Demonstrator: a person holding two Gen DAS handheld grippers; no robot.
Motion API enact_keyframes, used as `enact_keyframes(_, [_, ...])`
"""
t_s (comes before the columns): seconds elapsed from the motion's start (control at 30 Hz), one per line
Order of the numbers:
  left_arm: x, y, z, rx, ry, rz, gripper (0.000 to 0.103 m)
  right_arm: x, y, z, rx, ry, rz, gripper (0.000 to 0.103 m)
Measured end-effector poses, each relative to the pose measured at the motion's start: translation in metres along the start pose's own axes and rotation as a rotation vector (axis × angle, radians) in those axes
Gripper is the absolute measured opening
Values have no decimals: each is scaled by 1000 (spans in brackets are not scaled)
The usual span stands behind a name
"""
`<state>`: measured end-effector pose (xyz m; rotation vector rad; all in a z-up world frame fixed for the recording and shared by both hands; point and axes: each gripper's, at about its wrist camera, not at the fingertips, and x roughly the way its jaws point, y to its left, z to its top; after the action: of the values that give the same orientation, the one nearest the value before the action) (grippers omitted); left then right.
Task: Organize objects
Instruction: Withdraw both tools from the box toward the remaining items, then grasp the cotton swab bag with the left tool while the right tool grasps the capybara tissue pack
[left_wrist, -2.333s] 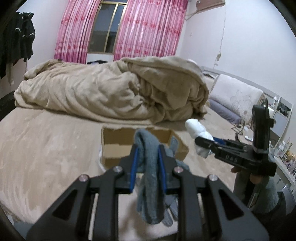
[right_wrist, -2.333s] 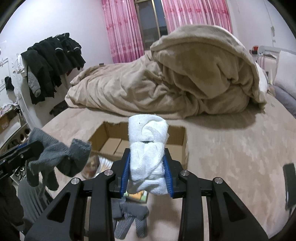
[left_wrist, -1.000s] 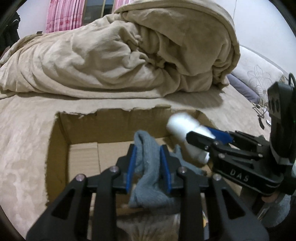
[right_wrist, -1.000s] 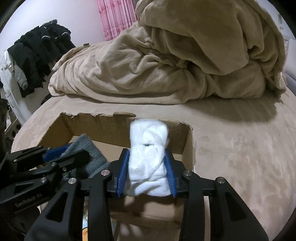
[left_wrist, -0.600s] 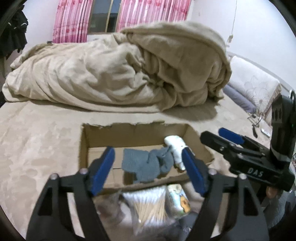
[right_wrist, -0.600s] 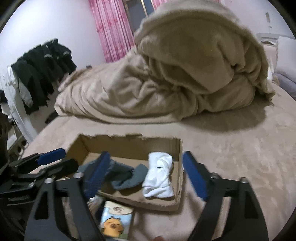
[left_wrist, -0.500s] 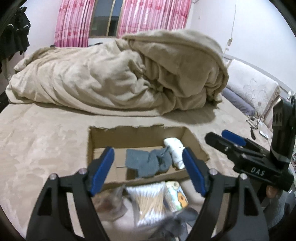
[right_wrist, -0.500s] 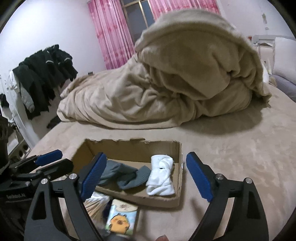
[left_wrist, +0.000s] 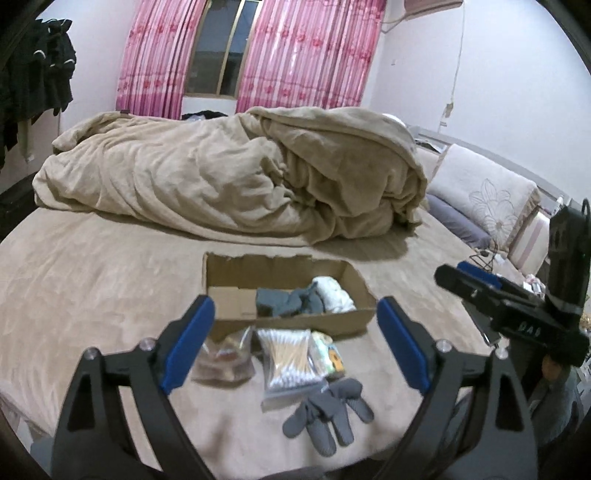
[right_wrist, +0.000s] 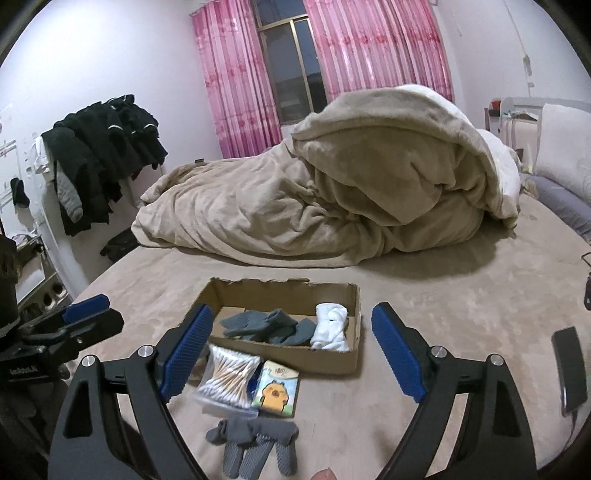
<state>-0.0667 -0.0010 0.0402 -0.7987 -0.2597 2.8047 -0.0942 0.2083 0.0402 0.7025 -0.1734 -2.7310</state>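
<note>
A shallow brown cardboard box (right_wrist: 284, 354) sits on a beige plush bed (right_wrist: 461, 295), holding grey knit socks (right_wrist: 266, 326) on its left and a rolled white sock (right_wrist: 332, 326) at its right end. Just in front of the box lie a clear bag of cotton swabs (right_wrist: 229, 380), a small card packet printed with a yellow cartoon chick (right_wrist: 277, 389), and nearest, a pair of grey grip-dotted gloves (right_wrist: 255, 441). The gloves look soft, light and floppy, best pinched at the bunched cuff; the swab bag seems slippery and crinkly. Both the left hand-held gripper (left_wrist: 295, 339) and right hand-held gripper (right_wrist: 291, 347) hover with jaws wide apart, empty. A crumpled beige duvet (right_wrist: 332, 192) lies far behind; a black phone (right_wrist: 570, 369) rests at right.
</note>
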Motion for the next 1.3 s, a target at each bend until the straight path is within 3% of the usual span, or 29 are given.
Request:
enact_keyframes(0.17, [4,6,-21,-1,39,7,91,-8,9,-9,-34,8,22,90])
enact_keyframes(0.53, [54,22,-75,-72,207,9,91,36,14,-51,-47,166,52,90])
enact_keyframes(0.8, [83,23,-92,-83,243,-13,91,85,9,-80,-33,275,47,90])
enact_keyframes(1.13, [114,23,-91,-62,236,-28,91,127,9,-88,-74,359,101,74])
enact_keyframes(1.3, [124,25,-91,-58,245,-23,91,145,-1,-95,-29,404,113,73])
